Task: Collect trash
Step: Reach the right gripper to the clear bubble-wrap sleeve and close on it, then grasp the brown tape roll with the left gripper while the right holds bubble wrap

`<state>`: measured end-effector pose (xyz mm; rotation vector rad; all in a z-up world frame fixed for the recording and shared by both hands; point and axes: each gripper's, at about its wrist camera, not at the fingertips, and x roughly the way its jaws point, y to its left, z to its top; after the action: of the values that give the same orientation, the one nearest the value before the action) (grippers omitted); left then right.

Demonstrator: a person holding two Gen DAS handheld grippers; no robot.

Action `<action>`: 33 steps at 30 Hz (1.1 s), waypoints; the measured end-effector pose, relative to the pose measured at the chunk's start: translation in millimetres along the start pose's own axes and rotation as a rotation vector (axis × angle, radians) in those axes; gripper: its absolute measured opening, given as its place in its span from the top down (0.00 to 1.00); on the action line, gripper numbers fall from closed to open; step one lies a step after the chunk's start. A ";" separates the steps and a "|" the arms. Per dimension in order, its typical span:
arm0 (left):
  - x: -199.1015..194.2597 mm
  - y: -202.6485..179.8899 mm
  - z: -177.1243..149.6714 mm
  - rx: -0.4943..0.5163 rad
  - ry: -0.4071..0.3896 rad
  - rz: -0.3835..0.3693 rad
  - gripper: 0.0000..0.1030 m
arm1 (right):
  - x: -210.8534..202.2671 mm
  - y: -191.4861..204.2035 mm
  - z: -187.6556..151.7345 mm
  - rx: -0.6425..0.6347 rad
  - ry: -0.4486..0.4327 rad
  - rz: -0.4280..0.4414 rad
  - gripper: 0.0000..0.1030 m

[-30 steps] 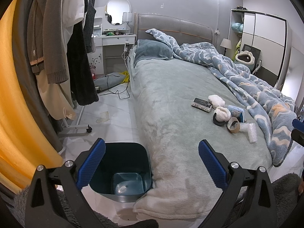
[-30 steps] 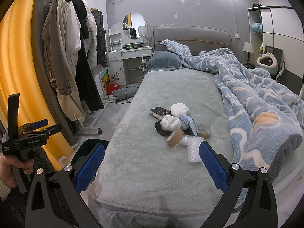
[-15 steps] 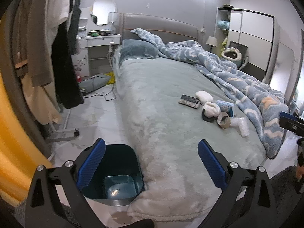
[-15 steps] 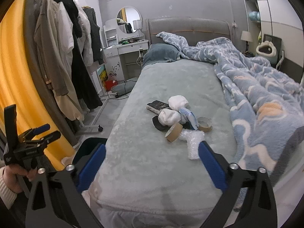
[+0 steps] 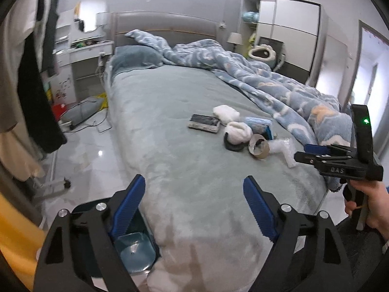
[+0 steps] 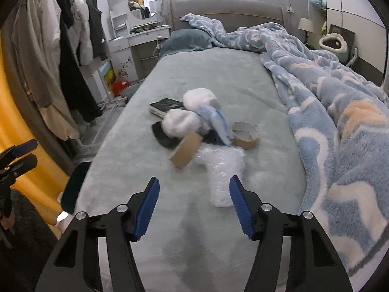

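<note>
A trash pile lies on the grey-green bed: clear bubble wrap, a brown tape roll on edge, a second tape roll lying flat, two white wads, a blue pack and a black book. My right gripper hovers just short of the bubble wrap, its jaws closing with nothing pressed between them. My left gripper hangs over the bed's foot, jaws wide and closing slightly, empty. A dark teal bin stands on the floor below its left finger.
A blue patterned duvet is heaped along the bed's right side. Coats hang on a rack to the left, above a tiled floor with cables. A dresser and a wardrobe stand at the back.
Both grippers moved forward and lower toward the bed. The right jaws narrowed and the pile looms larger. The left view swung right, bringing the right gripper and hand into it.
</note>
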<state>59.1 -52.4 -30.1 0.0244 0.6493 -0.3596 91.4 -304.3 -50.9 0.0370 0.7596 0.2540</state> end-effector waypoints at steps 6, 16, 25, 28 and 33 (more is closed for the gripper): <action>27.2 -6.4 7.3 0.008 0.028 -0.040 0.23 | 12.0 -16.8 2.1 -0.015 0.007 -0.004 0.48; 73.3 -30.5 19.1 0.061 0.059 -0.155 0.29 | 36.4 -26.8 3.5 0.001 0.060 0.015 0.50; 106.8 -57.4 25.7 0.078 0.089 -0.254 0.38 | 50.0 -33.1 0.7 0.002 0.104 0.035 0.55; 118.8 -68.7 25.4 0.089 0.103 -0.276 0.38 | 53.9 -35.1 -0.5 -0.005 0.117 0.041 0.64; 132.2 -90.0 27.4 0.142 0.098 -0.273 0.42 | 47.8 -38.5 -1.5 -0.006 0.098 0.059 0.68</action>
<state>142.4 -182.8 -78.9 0.0898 0.7251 -0.6708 131.9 -330.2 -89.1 0.0420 0.8563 0.3162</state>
